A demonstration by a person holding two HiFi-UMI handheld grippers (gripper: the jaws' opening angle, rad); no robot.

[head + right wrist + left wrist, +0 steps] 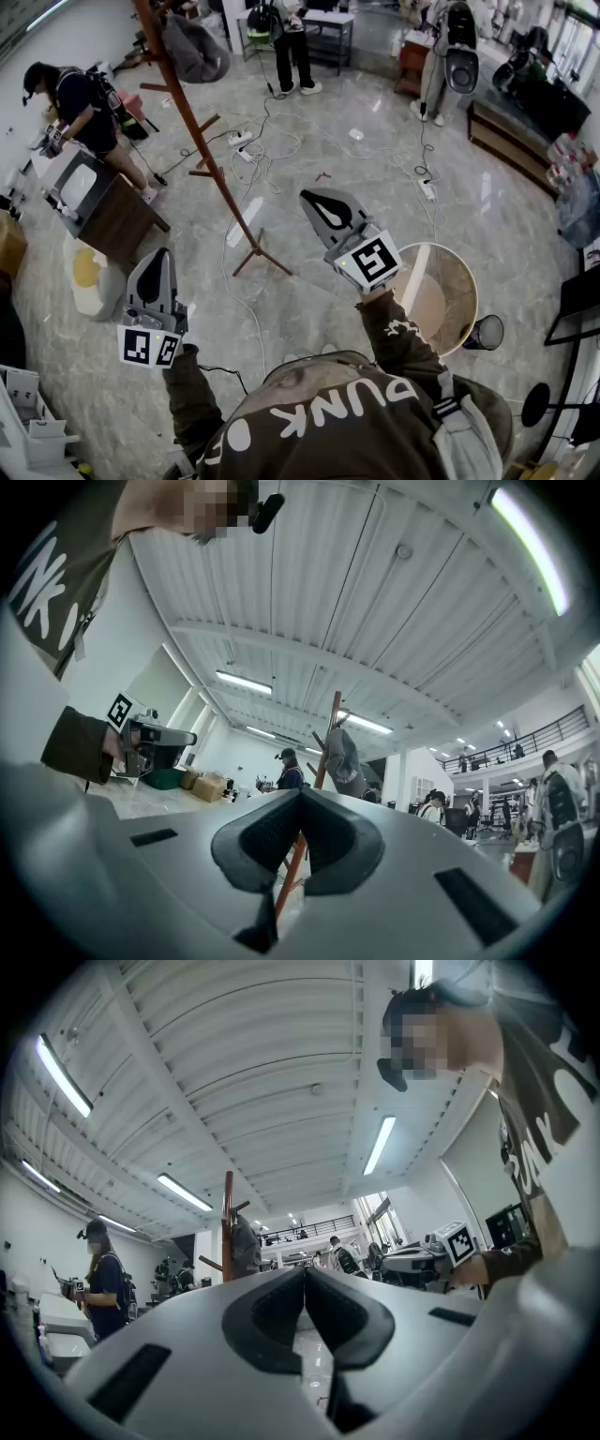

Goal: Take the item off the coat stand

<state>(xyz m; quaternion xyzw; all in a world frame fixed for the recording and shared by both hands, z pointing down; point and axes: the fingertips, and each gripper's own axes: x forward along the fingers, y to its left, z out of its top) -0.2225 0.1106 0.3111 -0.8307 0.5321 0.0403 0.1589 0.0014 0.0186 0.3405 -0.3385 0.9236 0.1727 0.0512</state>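
The brown wooden coat stand (192, 131) rises from the marble floor ahead of me and to the left. A grey garment (194, 49) hangs near its top. Both grippers are held in the air short of the stand, and neither touches it. My left gripper (161, 255) is shut with nothing in it. My right gripper (313, 197) is also shut and empty. In the left gripper view the jaws (305, 1271) meet, with the stand (228, 1227) and garment (246, 1246) far beyond them. In the right gripper view the closed jaws (300, 795) sit below the stand (328, 733) and garment (345, 759).
Cables (255, 150) trail over the floor by the stand's feet (255, 253). A round tan table (441, 295) and a black bin (486, 332) stand to my right. A dark desk (108, 211) with a person (80, 108) beside it is at the left. Other people stand at the far side.
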